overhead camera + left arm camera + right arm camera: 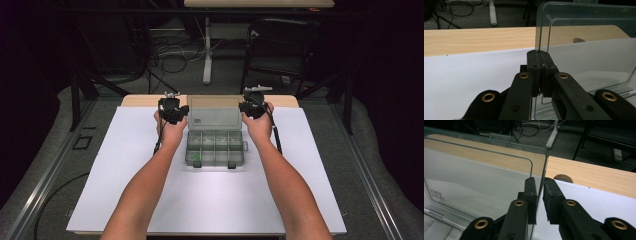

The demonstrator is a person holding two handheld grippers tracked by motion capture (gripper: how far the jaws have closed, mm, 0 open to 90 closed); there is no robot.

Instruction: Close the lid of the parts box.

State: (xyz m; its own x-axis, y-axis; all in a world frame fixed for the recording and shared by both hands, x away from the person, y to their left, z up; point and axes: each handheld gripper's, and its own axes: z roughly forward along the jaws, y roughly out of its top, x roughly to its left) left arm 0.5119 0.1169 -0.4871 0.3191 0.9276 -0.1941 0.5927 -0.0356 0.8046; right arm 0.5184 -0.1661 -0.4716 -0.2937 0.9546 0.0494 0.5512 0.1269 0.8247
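A clear plastic organiser box [215, 148] with several compartments lies mid-table, its lid [215, 112] standing upright at the back. A small green piece [196, 159] sits in the front left compartment. My left gripper [173, 111] is at the lid's left edge; in the left gripper view the gripper [539, 53] is shut on that edge of the lid [586, 50]. My right gripper [252, 107] is at the lid's right edge. In the right gripper view the gripper [539, 182] straddles the edge of the lid [474, 177], jaws slightly apart, a narrow gap showing.
The box rests on a white mat [210, 200] over a wooden table [474, 40]. A round cable hole [563, 178] lies in the wood behind the right gripper. Beyond the table stand a chair [280, 35], a white table leg [207, 50] and floor cables.
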